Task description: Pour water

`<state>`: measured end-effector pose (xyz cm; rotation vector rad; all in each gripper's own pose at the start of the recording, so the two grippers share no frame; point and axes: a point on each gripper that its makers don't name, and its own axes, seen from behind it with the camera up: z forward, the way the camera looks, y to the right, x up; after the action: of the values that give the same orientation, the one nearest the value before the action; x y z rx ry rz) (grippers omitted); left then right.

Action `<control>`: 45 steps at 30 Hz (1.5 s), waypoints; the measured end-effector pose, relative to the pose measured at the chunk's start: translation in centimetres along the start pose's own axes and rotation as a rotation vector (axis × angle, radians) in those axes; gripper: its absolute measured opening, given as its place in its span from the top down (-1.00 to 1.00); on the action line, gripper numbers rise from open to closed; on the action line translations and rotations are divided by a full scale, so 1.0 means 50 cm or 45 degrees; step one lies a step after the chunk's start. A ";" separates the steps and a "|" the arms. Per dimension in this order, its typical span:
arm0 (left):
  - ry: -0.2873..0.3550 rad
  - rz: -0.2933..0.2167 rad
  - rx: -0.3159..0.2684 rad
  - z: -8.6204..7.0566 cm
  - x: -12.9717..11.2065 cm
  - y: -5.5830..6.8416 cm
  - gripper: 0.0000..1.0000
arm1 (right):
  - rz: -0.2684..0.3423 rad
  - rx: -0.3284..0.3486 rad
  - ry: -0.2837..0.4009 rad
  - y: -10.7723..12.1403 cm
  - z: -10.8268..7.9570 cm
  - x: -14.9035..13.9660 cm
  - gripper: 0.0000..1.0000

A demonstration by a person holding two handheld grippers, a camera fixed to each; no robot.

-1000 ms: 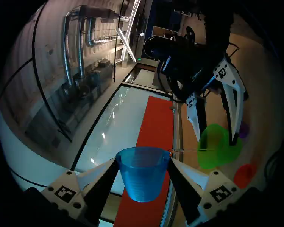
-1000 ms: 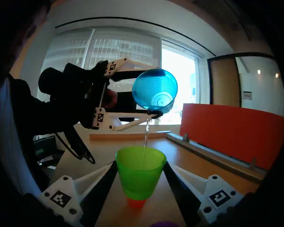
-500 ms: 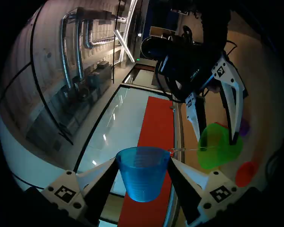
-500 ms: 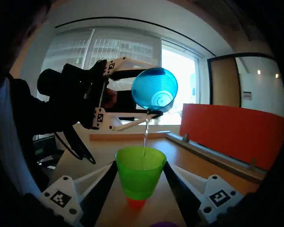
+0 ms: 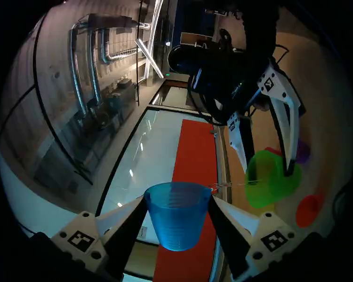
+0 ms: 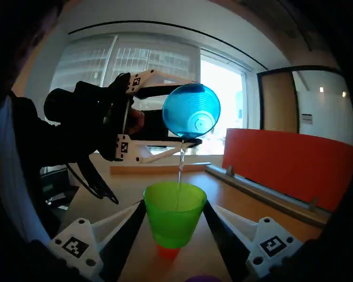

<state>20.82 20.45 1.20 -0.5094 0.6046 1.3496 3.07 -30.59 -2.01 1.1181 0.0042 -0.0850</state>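
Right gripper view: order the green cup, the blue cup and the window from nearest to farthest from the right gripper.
1. Green cup, clamped in the right gripper.
2. Blue cup, tilted just above and beyond, pouring.
3. Window, far behind, across the room.

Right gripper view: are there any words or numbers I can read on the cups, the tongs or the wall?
No words or numbers can be read.
Wall sign: too small to read.
Marker squares on the right tongs: patterns, no letters.
On green cup, blue cup: no print seen.
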 end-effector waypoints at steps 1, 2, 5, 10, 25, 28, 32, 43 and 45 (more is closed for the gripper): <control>0.000 0.007 -0.002 0.000 0.000 0.000 -0.73 | 0.001 0.000 0.000 0.000 0.000 0.001 -0.82; -0.001 0.015 -0.004 0.001 0.000 0.000 -0.73 | 0.001 0.000 0.000 0.000 0.000 0.001 -0.82; -0.003 0.034 -0.005 0.001 -0.001 -0.001 -0.73 | 0.000 0.001 0.000 -0.001 0.000 0.002 -0.82; -0.005 0.052 -0.003 0.003 -0.002 -0.004 -0.73 | -0.004 0.000 -0.001 -0.001 0.001 0.002 -0.82; -0.006 0.106 0.005 0.001 0.001 -0.003 -0.73 | -0.005 -0.003 -0.003 -0.001 0.001 0.003 -0.82; -0.007 0.113 0.006 0.000 0.002 0.000 -0.73 | -0.005 -0.004 -0.003 0.000 0.001 0.002 -0.82; -0.009 0.130 0.008 -0.002 0.001 0.001 -0.73 | -0.005 -0.005 -0.004 0.001 0.001 0.002 -0.82; -0.009 0.165 0.007 -0.004 0.005 0.008 -0.73 | -0.003 -0.009 -0.002 0.003 0.001 0.001 -0.82; -0.009 0.170 0.007 -0.002 0.003 0.012 -0.73 | -0.004 -0.009 -0.002 0.003 0.001 0.000 -0.82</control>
<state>20.26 20.60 1.02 -0.4660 0.6453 1.4748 3.08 -30.57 -1.85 1.1107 0.0047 -0.0887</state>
